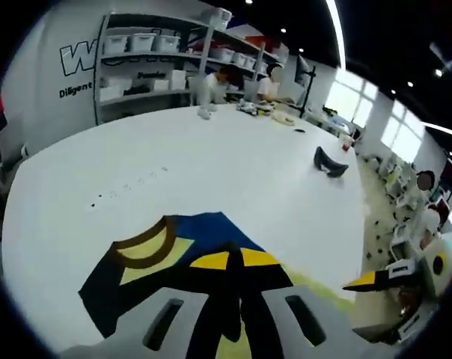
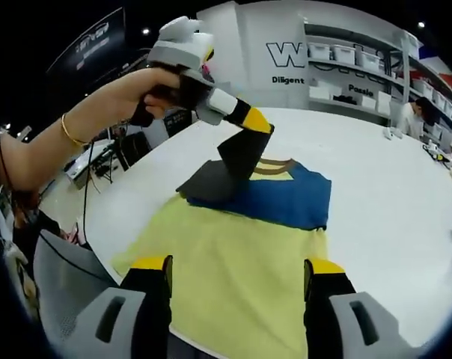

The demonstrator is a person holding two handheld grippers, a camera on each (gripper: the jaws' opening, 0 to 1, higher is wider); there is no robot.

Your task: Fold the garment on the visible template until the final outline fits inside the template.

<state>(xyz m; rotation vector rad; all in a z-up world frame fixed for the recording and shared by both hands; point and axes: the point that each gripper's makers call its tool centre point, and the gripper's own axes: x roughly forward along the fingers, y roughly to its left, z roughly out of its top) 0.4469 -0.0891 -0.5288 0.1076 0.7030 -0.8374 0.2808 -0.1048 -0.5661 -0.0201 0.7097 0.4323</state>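
Fold under way: left claw [image 2: 245, 138] clamped on the shirt's [image 2: 241, 247] dark sleeve [image 2: 222, 176], right claw [image 2: 241, 280] apart over the hem; next, lay the sleeve inward.

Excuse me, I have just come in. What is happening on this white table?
A person is folding a garment, blue and black over yellow, on a yellow template lying on the white table. The left tool, held in the person's hand, pinches the dark sleeve and lifts it. The right tool hangs open above the template's near edge, holding nothing. The fold is not finished.
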